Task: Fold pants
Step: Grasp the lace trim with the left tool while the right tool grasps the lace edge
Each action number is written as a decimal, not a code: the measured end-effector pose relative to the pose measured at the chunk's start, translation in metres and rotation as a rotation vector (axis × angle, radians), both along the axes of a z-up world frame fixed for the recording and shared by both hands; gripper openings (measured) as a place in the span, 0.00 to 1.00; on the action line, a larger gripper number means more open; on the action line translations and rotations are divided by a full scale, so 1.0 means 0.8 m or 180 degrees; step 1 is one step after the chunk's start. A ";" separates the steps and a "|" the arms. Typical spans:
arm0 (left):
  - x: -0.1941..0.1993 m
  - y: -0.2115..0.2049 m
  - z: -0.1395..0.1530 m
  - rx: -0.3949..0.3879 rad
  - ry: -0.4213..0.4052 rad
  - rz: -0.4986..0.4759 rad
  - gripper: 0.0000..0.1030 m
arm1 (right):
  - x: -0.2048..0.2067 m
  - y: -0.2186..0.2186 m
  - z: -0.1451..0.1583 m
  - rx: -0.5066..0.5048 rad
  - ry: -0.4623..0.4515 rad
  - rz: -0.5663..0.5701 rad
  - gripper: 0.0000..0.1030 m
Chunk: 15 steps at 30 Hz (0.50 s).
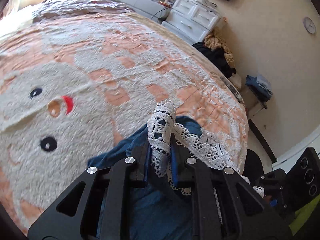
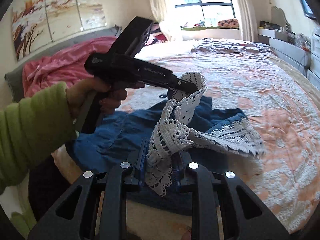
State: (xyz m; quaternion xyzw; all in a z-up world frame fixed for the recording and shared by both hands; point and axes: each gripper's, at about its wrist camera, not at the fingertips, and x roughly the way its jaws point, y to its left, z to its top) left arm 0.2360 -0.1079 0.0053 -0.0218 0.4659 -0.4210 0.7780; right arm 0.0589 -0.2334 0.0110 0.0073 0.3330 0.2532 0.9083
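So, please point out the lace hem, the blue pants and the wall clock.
lace hem (image 2: 160, 156), right wrist view, part between claw fingers
blue pants (image 2: 120, 132), right wrist view, flat denim
wall clock (image 1: 309, 25), left wrist view, face

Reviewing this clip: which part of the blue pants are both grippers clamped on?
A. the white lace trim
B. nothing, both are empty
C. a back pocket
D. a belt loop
A: the left gripper and right gripper each pinch the white lace trim of the blue pants.
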 end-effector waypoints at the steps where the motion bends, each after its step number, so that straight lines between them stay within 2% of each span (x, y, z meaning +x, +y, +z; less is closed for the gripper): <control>1: -0.001 0.010 -0.008 0.0067 0.0051 0.0083 0.13 | 0.002 0.015 -0.008 -0.0113 0.0031 0.0075 0.20; 2: 0.000 0.019 -0.014 0.0083 0.0109 0.0156 0.20 | 0.000 0.029 -0.015 -0.0220 0.0033 0.0142 0.20; 4: -0.001 0.039 -0.019 -0.0006 0.0191 0.0286 0.26 | 0.000 0.050 -0.030 -0.0406 0.0064 0.0250 0.20; 5: -0.001 0.049 -0.020 -0.0062 0.0211 0.0358 0.38 | -0.001 0.059 -0.037 -0.0504 0.0074 0.0275 0.20; 7: -0.002 0.065 -0.017 -0.0152 0.0241 0.0506 0.47 | -0.012 0.069 -0.043 -0.0564 0.0068 0.0355 0.28; 8: -0.004 0.073 -0.013 -0.0224 0.0241 0.0546 0.48 | -0.016 0.070 -0.045 -0.0579 0.0064 0.0406 0.30; 9: -0.006 0.080 -0.009 -0.0271 0.0224 0.0591 0.49 | -0.019 0.071 -0.045 -0.0561 0.0055 0.0460 0.35; 11: -0.012 0.095 0.000 -0.0380 0.0168 0.0721 0.55 | -0.027 0.067 -0.040 -0.0434 0.0064 0.0558 0.38; 15: -0.042 0.121 0.015 -0.0454 0.0082 0.0984 0.62 | -0.035 0.017 -0.016 0.0106 0.0097 0.0537 0.46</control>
